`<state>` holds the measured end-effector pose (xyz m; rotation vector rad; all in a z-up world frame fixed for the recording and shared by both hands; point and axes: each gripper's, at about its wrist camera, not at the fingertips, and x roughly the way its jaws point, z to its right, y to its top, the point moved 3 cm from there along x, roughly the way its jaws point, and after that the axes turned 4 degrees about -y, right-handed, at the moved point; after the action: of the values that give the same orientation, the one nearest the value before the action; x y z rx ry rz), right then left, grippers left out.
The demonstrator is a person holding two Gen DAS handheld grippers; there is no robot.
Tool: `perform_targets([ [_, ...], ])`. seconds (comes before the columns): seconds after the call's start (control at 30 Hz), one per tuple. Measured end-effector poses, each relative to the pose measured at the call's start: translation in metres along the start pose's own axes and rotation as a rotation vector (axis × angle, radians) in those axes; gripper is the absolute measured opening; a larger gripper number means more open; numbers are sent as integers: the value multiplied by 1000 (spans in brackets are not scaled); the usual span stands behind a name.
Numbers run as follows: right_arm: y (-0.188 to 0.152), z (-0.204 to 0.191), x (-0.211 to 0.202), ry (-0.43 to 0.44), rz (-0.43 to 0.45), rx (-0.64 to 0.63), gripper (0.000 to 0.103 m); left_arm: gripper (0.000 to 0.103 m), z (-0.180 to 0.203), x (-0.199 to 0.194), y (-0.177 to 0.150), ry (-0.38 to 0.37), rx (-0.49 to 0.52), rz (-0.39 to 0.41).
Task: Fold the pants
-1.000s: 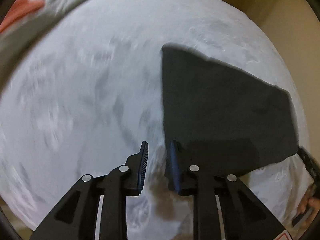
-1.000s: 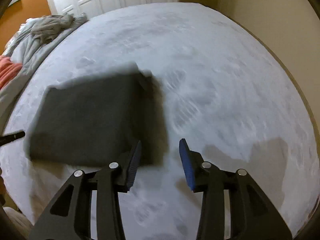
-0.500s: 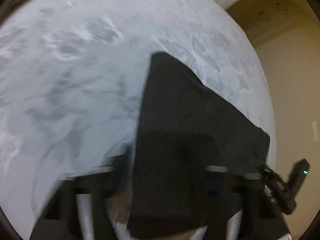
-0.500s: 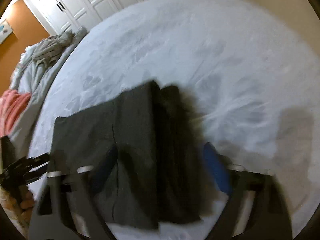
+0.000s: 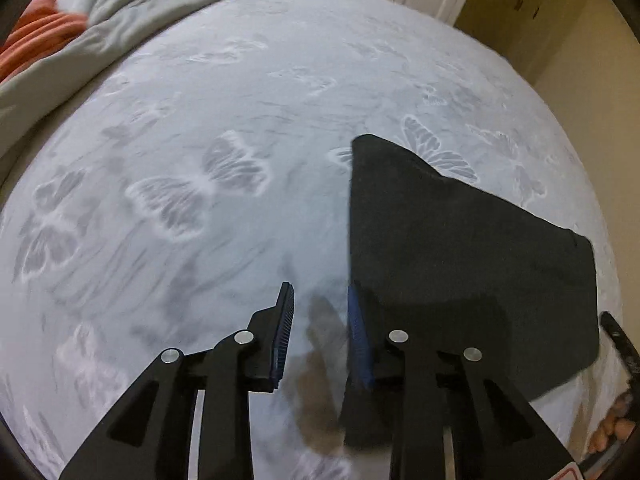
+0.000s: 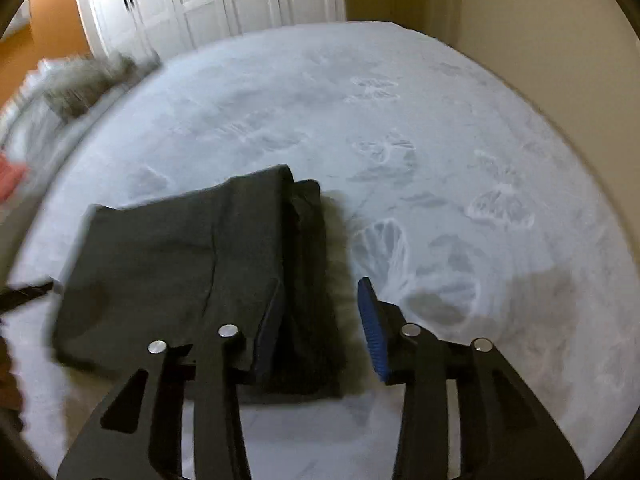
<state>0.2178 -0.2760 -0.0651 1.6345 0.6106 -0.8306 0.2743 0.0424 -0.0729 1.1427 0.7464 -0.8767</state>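
The dark pants (image 5: 460, 264) lie folded in a flat block on the bed (image 5: 248, 128). The bed cover is pale with butterfly shapes on it.

The left claw (image 5: 320, 332) hangs above the bed with its two fingers apart and nothing between them. Its right finger sits just over the near edge of the pants. The right claw (image 6: 320, 328) is also spread wide and holds nothing. Its left finger is over the pants (image 6: 192, 272), and its right finger is over the bare bed (image 6: 420, 120).

Half a second ago both views were blurry and the pants filled the space between the fingers. Now the pictures are sharper, both claws have pulled back, and the pants rest by themselves.

A gray blanket (image 5: 120, 28) is bunched up at the far left of the bed, with something orange (image 5: 36, 40) beside it. White closet doors (image 6: 208, 0) stand past the end of the bed. Nothing lies on top of the pants.
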Motion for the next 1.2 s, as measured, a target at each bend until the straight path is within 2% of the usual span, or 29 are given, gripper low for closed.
perform_targets([
  [0.03,-3,2,-14,48,20,19,35,40,0,-7,-6,23,15,17],
  [0.1,-10,-6,-27,101,30,1,35,49,8,-20,-15,73,53,71],
  [0.13,-16,-11,-23,97,15,-26,34,50,14,-26,-18,90,65,92],
  [0.17,-26,-15,-4,46,-52,-88,34,51,22,-36,-24,102,86,111],
  [0.2,-39,-15,18,-10,-125,-135,38,57,26,-40,-30,111,111,120],
  [0.23,-40,-13,19,-3,-102,-122,44,63,31,-51,-37,128,141,132],
  [0.27,-39,-7,5,-8,-74,-77,44,65,37,-61,-46,156,175,157],
  [0.33,-36,-3,-17,-41,-82,-48,45,74,45,-86,-66,208,243,219],
  [0.4,-39,-3,-58,13,-27,-25,46,80,48,-104,-83,207,264,249],
  [0.43,-44,-2,-75,34,-5,-18,51,82,50,-111,-91,193,268,258],
  [0.53,-72,-3,-122,60,68,3,64,85,53,-130,-114,144,267,272],
  [0.57,-79,-3,-126,57,84,8,65,86,53,-134,-121,122,265,285],
  [0.63,-95,-3,-129,31,131,16,73,86,53,-135,-130,100,258,309],
  [0.7,-104,-4,-120,-28,148,42,74,86,55,-135,-137,87,264,322],
  [0.73,-105,-5,-115,-24,143,45,74,86,56,-133,-139,82,271,322],
  [0.77,-106,-6,-112,-22,143,38,74,86,58,-131,-140,71,282,326],
  [0.9,-113,-16,-104,-109,183,-22,76,86,60,-118,-143,91,305,351],
  [1.0,-118,-25,-100,-105,197,-62,83,86,62,-109,-142,68,297,356],
  [1.2,-129,-35,-92,-109,201,-118,83,86,68,-102,-143,64,293,406],
])
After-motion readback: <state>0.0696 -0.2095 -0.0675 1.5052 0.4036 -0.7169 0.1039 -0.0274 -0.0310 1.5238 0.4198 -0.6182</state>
